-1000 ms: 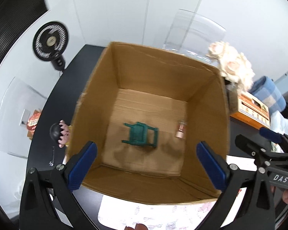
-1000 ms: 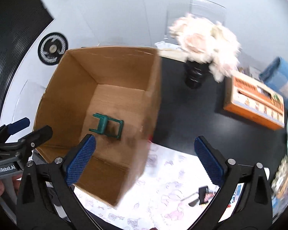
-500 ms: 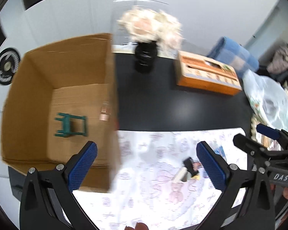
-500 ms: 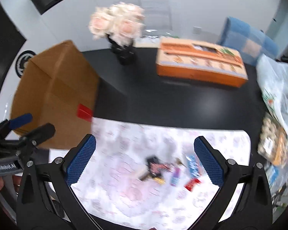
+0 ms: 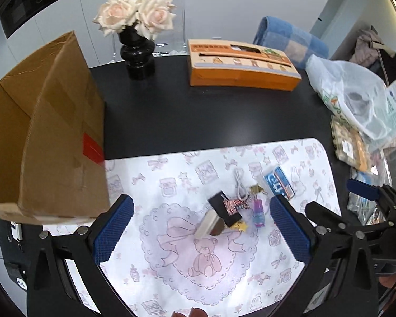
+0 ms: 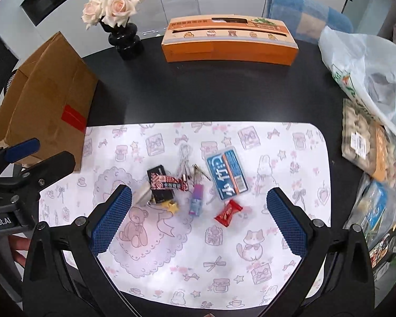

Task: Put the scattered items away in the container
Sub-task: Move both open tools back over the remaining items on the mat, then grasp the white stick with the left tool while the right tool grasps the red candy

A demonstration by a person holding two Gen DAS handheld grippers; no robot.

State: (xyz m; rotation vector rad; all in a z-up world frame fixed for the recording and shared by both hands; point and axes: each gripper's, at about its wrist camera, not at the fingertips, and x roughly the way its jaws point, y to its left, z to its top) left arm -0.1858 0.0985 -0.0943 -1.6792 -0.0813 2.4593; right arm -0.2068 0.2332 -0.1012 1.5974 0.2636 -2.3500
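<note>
My left gripper (image 5: 202,228) is spread wide and holds nothing; my right gripper (image 6: 199,218) is equally wide and empty, both hovering over the patterned mat (image 6: 290,163). The scattered items sit mid-frame: a blue packet (image 6: 227,174), a red candy (image 6: 228,212), a small purple bottle (image 6: 196,203) and a black box (image 6: 159,185). The cardboard box (image 6: 47,100) stands at the left, its inside hidden. What lies under the black box is hard to make out. The black table (image 6: 211,92) carries roses (image 6: 113,5) in the upper left and an orange carton (image 6: 228,39) at the top.

brown cardboard box (image 6: 47,92), red patch; white mat (image 6: 198,237), pink prints; blue fingers (image 6: 111,219).
</note>
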